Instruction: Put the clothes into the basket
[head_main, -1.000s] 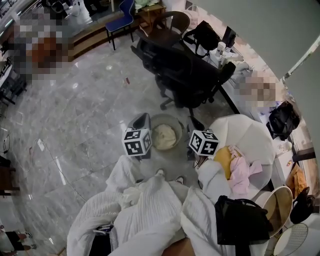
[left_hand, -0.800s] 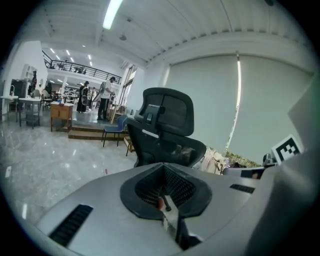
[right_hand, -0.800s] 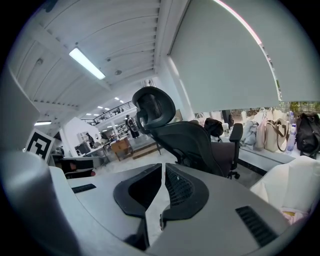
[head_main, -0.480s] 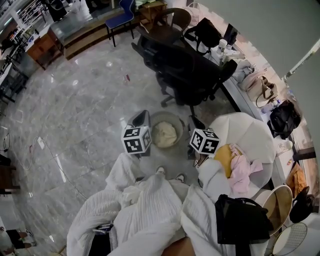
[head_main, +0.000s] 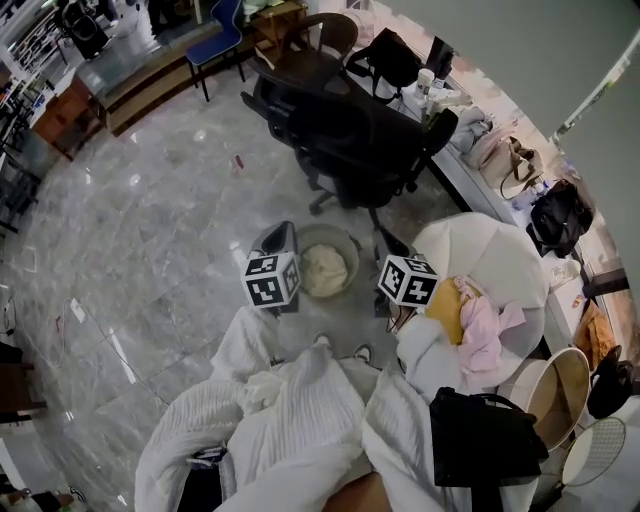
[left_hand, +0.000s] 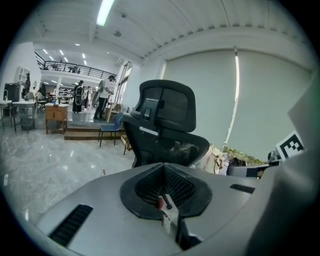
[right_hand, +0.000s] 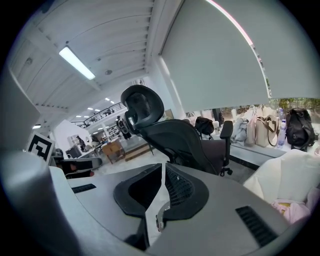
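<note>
Basket (head_main: 331, 233) on floor (head_main: 170, 230), left of the chair (head_main: 495, 258) bearing the clothes (head_main: 481, 331).

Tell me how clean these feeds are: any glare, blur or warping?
Head view: sharp, edges bowed, glare spots on the floor. Left gripper view: black round border, ceiling lamp blown out. Right gripper view: same border, blind bent into a curve.

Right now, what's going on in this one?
A person holds two grippers low over the floor near a basket, which already holds a pale garment. The left gripper and right gripper both have their jaws together with nothing between them. A pink garment and a yellow one lie on the white chair, not yet picked up.
</note>
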